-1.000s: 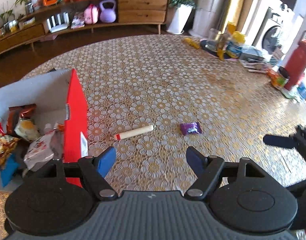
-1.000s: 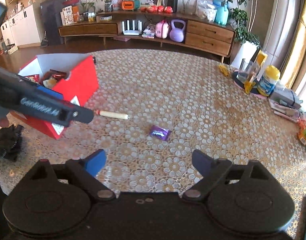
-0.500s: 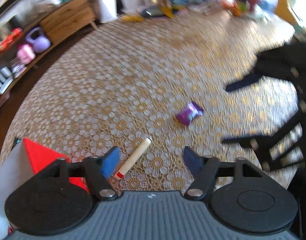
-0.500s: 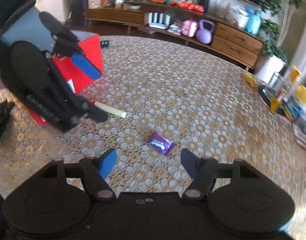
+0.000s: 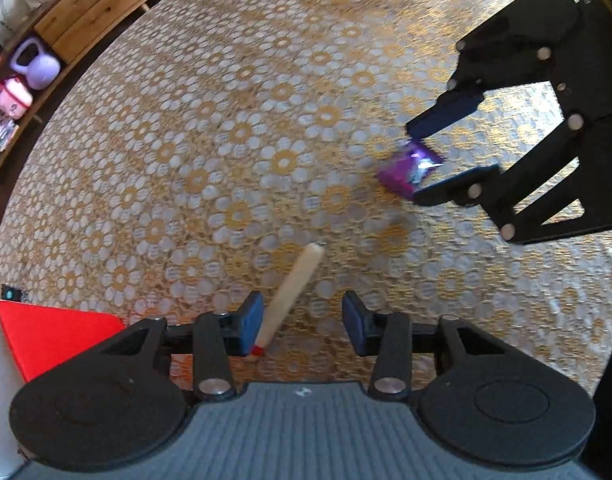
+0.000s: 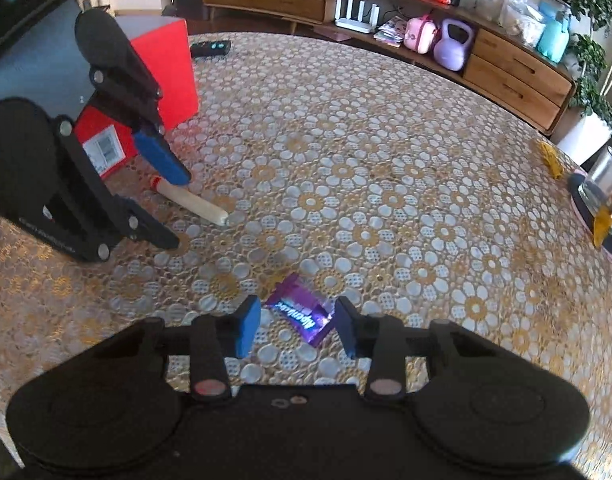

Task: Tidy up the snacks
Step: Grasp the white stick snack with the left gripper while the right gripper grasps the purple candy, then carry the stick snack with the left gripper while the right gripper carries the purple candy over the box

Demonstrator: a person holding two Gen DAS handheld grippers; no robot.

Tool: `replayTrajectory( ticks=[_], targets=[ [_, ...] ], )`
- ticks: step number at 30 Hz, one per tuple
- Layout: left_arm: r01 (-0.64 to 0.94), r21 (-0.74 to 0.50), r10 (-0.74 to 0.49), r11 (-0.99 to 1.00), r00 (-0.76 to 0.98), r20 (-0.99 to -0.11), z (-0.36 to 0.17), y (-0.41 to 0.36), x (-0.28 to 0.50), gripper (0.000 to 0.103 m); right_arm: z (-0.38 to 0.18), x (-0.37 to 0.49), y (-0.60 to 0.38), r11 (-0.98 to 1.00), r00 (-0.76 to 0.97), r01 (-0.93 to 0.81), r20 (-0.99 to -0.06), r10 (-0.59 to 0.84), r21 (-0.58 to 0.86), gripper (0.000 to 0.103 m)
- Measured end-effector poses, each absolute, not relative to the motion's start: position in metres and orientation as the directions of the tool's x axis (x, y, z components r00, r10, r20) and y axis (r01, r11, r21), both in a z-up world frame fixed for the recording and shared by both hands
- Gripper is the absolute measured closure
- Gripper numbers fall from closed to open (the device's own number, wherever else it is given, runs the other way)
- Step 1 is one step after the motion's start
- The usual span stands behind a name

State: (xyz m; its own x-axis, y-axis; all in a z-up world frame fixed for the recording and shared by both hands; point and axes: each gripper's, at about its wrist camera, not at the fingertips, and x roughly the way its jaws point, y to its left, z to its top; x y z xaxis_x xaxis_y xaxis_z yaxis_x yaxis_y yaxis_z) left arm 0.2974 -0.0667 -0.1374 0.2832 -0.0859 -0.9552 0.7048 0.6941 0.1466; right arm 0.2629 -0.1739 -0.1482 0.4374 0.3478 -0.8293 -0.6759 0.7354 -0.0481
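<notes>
Left wrist view shows the left gripper [image 5: 302, 322] low over the table [image 5: 225, 128] with its jaws apart, and the cream snack stick [image 5: 291, 294] runs up between them, its red end tight against the left pad. Closing there would catch only the tip, I think, so the gripper should slide forward and centre on the stick's middle before squeezing. The right gripper [image 6: 297, 326] is likewise spread, straddling the purple candy wrapper [image 6: 299, 314], which lies flat on the cloth; pressing down so both pads meet its edges should keep the slick foil from skidding out. The red box [image 6: 165, 64] stands just behind the stick at the table's left edge, the likely home for both snacks.
</notes>
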Motion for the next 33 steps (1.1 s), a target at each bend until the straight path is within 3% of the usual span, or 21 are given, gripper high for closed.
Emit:
replayTrajectory(
  ticks=[7,11,17,19,24,33],
  targets=[
    [0.708,0.125,-0.103,0.695,0.271,-0.957,-0.137,-0.063,0.304,0.070,-0.153,0.272,-0.173,0.731,0.432,-0.681,-0.829,0.355,-0.043,0.060],
    [0.708,0.172,-0.079,0.685,0.307,-0.948,-0.139,-0.066,0.297,0.087,-0.153,0.273,-0.175,0.735,0.428,-0.678,-0.827,0.365,-0.026,0.066],
    [0.689,0.188,-0.063,0.700,0.322,-0.945,-0.140,-0.068,0.297,0.091,-0.154,0.265,-0.177,0.775,0.451,-0.632,-0.813,0.369,0.001,0.077],
    [0.673,0.202,-0.045,0.712,0.331,-0.943,-0.140,-0.070,0.295,0.092,-0.152,0.261,-0.177,0.791,0.460,-0.612,-0.812,0.360,0.004,0.085],
    [0.606,0.223,-0.007,0.764,0.353,-0.936,-0.138,-0.069,0.292,0.094,-0.146,0.246,-0.183,0.831,0.497,-0.557,-0.800,0.336,0.003,0.086],
    [0.463,0.121,-0.075,0.878,0.382,-0.921,-0.113,-0.056,0.268,0.094,-0.119,0.211,-0.196,0.884,0.541,-0.466,-0.781,0.313,0.031,0.086]
  ],
)
